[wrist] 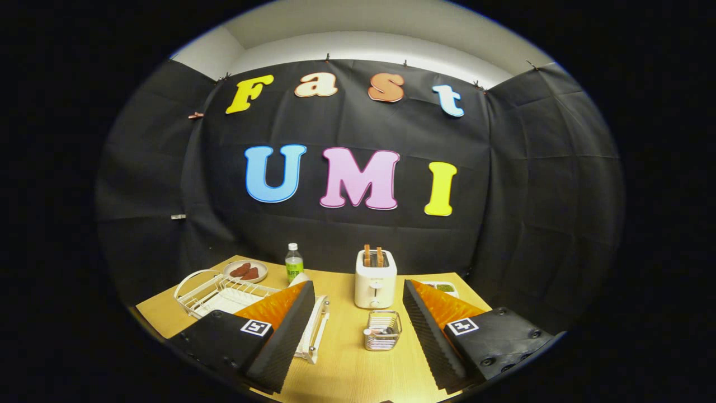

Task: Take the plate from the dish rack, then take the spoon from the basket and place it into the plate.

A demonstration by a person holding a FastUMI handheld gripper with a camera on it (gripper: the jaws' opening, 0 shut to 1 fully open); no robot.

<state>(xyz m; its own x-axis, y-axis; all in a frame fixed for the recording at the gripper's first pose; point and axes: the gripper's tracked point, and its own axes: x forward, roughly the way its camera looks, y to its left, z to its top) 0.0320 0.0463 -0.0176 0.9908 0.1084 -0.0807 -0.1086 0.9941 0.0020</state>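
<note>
Spoon basket (382, 330) is sitting on the wooden table (347, 364) between your fingers, which are standing wide apart and gripping nothing; you are holding the gripper (358, 336) above the table. Just past the left finger, the white dish rack (224, 294) is lying, partly hidden. Beyond the basket the toaster (375, 278) is standing, with a green bottle (293, 262) and a plate of food (245, 271) further left.

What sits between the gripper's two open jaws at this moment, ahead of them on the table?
In the gripper view, the small wire basket sits between the open jaws, with the white toaster just beyond it. Bare wooden table lies nearer the gripper.
</note>
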